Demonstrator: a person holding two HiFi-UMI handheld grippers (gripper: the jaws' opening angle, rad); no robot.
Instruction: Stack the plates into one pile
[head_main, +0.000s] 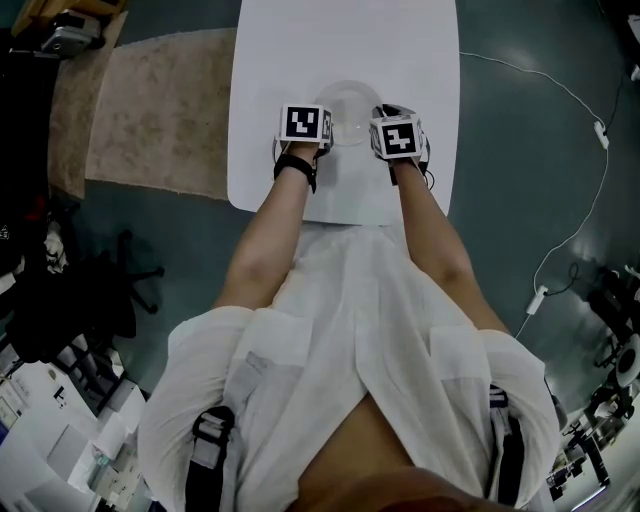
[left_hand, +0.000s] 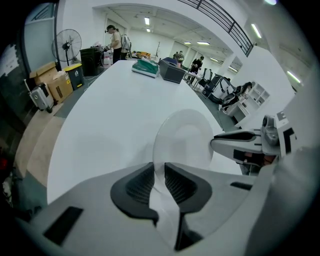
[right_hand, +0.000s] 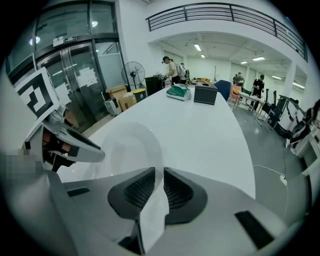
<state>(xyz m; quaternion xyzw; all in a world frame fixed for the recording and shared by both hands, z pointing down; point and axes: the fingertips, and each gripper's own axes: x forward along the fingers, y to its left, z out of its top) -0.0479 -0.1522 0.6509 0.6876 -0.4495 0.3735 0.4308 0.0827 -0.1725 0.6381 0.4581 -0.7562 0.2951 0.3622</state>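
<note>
One white plate (head_main: 349, 108) hangs just over the near end of the white table (head_main: 300, 60), held by both grippers at opposite rims. My left gripper (head_main: 322, 128) is shut on its left rim; in the left gripper view the plate (left_hand: 187, 142) runs edge-on between the dark pads (left_hand: 137, 186). My right gripper (head_main: 380, 130) is shut on the right rim, where the plate (right_hand: 131, 150) stands between its pads (right_hand: 176, 191). Each gripper view shows the other gripper across the plate. Any other plates are out of sight.
A green item (right_hand: 178, 92) and a dark box (right_hand: 205, 93) sit at the table's far end, with people standing beyond. A beige rug (head_main: 160, 110) lies left of the table. A white cable (head_main: 575, 210) trails on the floor at the right.
</note>
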